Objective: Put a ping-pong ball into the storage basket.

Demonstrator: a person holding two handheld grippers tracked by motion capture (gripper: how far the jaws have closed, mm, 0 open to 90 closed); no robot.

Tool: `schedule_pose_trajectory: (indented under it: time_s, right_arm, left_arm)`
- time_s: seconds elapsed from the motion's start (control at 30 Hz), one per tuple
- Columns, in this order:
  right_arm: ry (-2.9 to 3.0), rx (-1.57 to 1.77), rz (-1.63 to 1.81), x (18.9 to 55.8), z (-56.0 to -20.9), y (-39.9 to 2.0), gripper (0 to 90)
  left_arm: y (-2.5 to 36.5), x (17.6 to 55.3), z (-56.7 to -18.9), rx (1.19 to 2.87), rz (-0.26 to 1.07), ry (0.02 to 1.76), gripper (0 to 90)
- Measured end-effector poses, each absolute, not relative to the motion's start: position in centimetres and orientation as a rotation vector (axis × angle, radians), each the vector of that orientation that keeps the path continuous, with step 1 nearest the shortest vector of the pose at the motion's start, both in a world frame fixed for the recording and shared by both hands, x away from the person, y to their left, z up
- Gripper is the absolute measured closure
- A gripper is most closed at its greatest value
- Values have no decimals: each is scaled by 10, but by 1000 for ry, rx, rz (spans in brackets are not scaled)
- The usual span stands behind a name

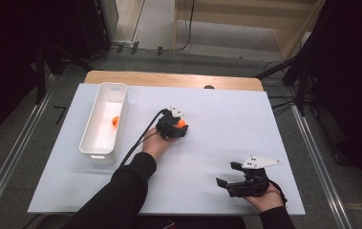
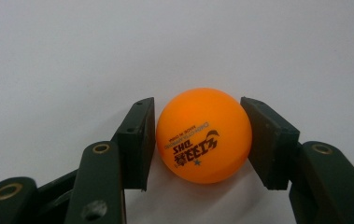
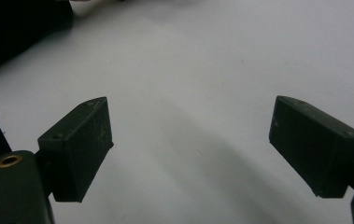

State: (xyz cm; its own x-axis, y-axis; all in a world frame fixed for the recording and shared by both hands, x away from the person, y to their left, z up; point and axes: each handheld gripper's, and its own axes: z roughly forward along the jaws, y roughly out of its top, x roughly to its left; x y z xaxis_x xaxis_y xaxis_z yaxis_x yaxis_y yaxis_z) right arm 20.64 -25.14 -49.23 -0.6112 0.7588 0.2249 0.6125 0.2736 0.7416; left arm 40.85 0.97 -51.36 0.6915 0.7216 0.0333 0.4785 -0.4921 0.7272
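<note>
An orange table-tennis ball [image 2: 203,136] with dark printed lettering rests on the white tabletop [image 1: 226,124]. My left gripper [image 2: 198,108] is shut on it, one black pad against each side. In the high view the ball [image 1: 182,123] peeks out orange at the tip of the left gripper [image 1: 177,128], near the middle of the table. My right gripper [image 1: 228,174] lies low at the front right, held in a hand, jaws pointing left. In its own view the right gripper [image 3: 191,109] stands open over bare white surface with nothing between the pads.
A long white bin [image 1: 89,125] stands at the left of the table with another orange ball [image 1: 115,121] inside it. A wooden edge [image 1: 169,78] runs along the far side. A dark sleeve [image 1: 121,191] reaches in from the front.
</note>
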Motion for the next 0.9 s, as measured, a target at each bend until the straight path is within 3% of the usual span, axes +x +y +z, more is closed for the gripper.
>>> schedule_pose_trajectory:
  time_s: [0.9]
  right_arm:
    - [2363, 1287, 1251, 207, -492, -252, 119]
  left_arm:
    - [10, 409, -508, 2182, 419, 920, 508]
